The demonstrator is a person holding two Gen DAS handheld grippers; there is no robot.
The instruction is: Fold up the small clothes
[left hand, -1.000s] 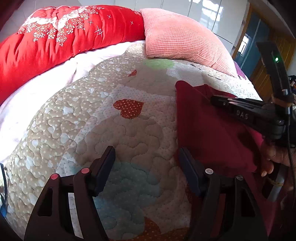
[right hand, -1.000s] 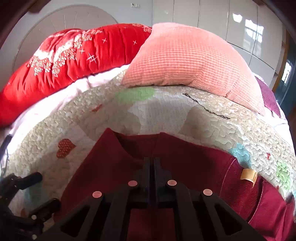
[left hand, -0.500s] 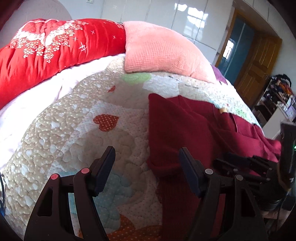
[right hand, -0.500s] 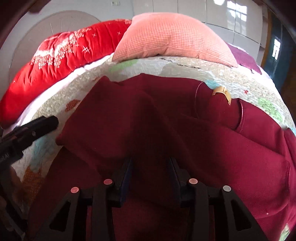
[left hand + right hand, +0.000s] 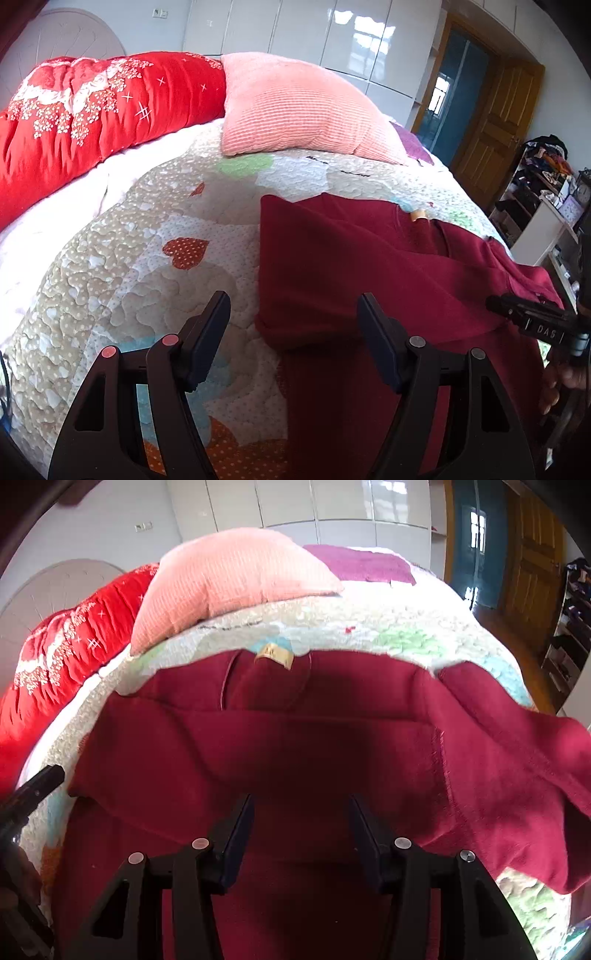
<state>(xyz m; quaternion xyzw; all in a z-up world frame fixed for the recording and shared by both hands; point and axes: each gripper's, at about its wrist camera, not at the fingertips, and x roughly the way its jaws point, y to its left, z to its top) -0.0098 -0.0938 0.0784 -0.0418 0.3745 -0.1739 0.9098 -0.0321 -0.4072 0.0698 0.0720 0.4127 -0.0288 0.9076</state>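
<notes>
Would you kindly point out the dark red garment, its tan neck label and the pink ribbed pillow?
Dark red garment (image 5: pixel 295 746): right wrist view, middle of the folded-over panel.
Tan neck label (image 5: pixel 275 655): right wrist view, label's centre.
Pink ribbed pillow (image 5: pixel 295 110): left wrist view, middle of its face.

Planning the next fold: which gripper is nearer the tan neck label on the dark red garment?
Right. The right gripper, jaws opening, hangs over the garment directly below the label; the left gripper straddles its far side edge.

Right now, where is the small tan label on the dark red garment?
In the right wrist view the tan label sits at the dark red garment's far edge, at its neckline, just below the pink pillow on the quilt.
</notes>
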